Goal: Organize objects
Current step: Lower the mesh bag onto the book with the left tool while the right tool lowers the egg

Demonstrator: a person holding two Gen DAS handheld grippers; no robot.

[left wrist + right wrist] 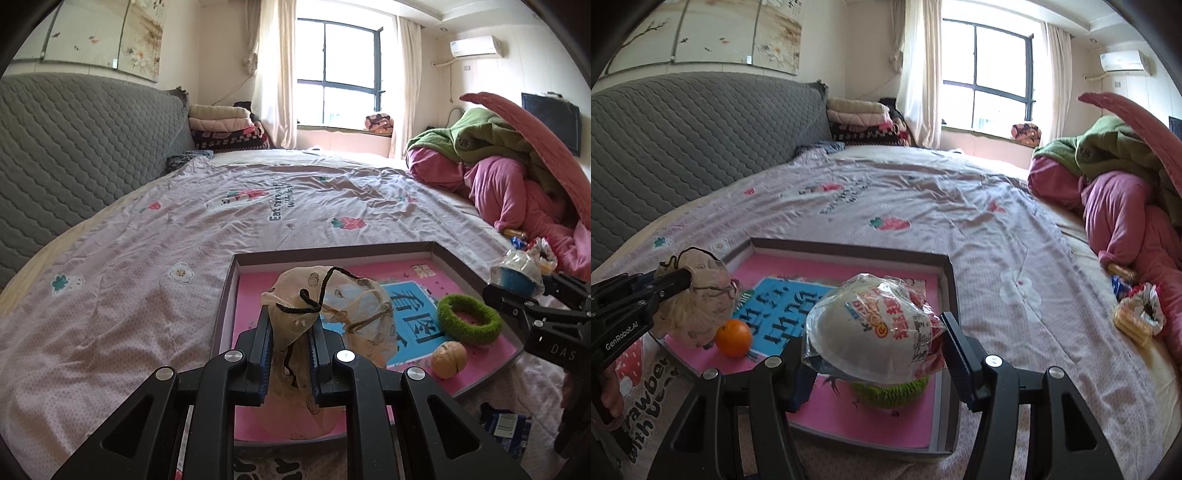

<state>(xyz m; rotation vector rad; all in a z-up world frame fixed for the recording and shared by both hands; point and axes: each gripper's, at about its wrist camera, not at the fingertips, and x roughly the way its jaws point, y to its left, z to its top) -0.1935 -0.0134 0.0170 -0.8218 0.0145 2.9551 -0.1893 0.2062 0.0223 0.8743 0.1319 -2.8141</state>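
Observation:
My left gripper (291, 321) is shut on a sheer beige drawstring pouch (332, 306) and holds it just above the near left part of a shallow box tray (225, 295) lined in pink. Inside the tray lie a green hair ring (469, 319) and a small orange fruit (448, 358). My right gripper (873, 332) is shut on a plastic-wrapped white bowl (871, 321), which hangs over the hair ring (890, 393) at the tray's near right. The right wrist view also shows the left gripper (683, 278) with the pouch (701, 295), and the fruit (734, 338).
The tray (951, 295) rests on a bed with a strawberry-print sheet (923, 206). Snack packets (1137, 317) lie to the right, beside a heap of pink and green bedding (1115, 206). A grey quilted headboard (74, 147) runs along the left. A blue packet (506, 424) lies near the front.

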